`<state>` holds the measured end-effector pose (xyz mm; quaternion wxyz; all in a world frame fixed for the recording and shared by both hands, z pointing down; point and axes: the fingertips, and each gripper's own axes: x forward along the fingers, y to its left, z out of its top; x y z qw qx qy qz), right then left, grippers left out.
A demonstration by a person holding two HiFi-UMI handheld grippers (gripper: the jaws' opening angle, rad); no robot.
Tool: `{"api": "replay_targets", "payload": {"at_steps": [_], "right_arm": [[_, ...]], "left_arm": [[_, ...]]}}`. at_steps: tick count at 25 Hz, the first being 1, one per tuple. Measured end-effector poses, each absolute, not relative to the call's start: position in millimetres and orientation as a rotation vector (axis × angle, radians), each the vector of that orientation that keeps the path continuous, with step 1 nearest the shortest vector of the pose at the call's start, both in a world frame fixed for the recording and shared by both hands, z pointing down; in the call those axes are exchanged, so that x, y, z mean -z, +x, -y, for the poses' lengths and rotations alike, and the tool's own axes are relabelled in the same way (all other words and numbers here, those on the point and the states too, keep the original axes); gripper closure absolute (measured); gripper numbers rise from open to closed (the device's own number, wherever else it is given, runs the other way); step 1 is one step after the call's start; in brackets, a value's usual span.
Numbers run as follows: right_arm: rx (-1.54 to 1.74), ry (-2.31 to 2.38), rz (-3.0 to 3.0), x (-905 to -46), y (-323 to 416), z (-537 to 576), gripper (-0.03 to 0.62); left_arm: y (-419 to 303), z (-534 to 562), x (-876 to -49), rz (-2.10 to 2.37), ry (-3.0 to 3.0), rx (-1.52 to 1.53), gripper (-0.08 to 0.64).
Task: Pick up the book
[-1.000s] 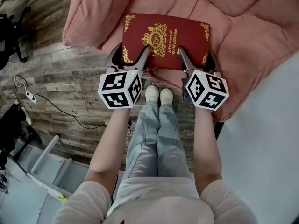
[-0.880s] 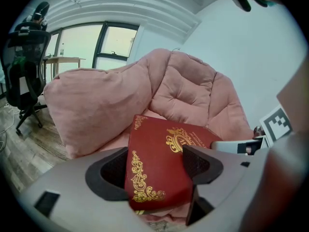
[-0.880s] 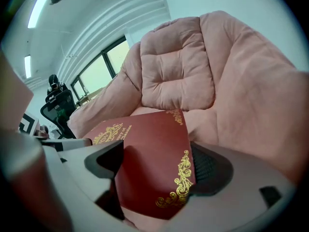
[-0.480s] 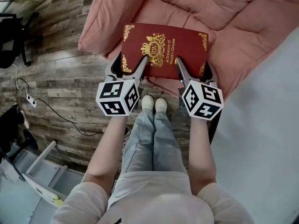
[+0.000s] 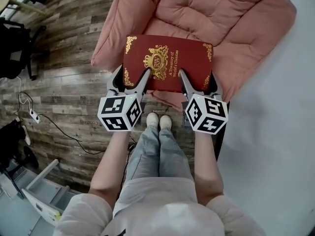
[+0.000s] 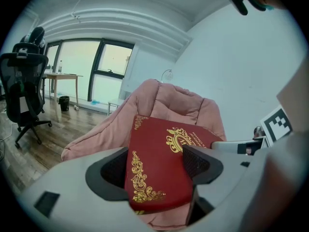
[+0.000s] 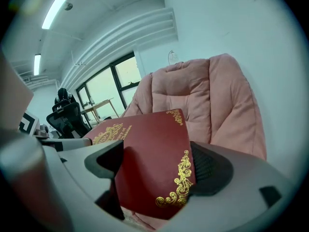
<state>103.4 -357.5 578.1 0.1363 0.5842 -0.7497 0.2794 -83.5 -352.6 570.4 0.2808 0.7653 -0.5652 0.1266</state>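
Head view: book point(image 5: 167, 63) edge between jaws

Open to the left over wooden floor point(image 5: 69, 90); blocked far by pink padded chair point(image 5: 216, 14) just beyond the book point(image 5: 170, 58); hemmed at right by white wall point(image 5: 275, 146).

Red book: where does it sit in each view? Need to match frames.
Head view: book upper centre, gold crest facing up.
Left gripper view: book lower centre, clamped between the jaws.
Right gripper view: book lower centre, clamped between the jaws.
Shared landmark: pink chair behind the book.
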Motion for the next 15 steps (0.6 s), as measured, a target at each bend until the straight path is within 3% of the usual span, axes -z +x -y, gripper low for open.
{"api": "replay_targets", "payload": {"at_steps": [15], "right_arm": [[-0.739, 1.742, 2.189, -481.8, 103.3, 351.2, 0.176]], "left_arm": [[-84.3, 349.5, -477.8, 1.520, 2.112, -0.278, 0.224]]}}
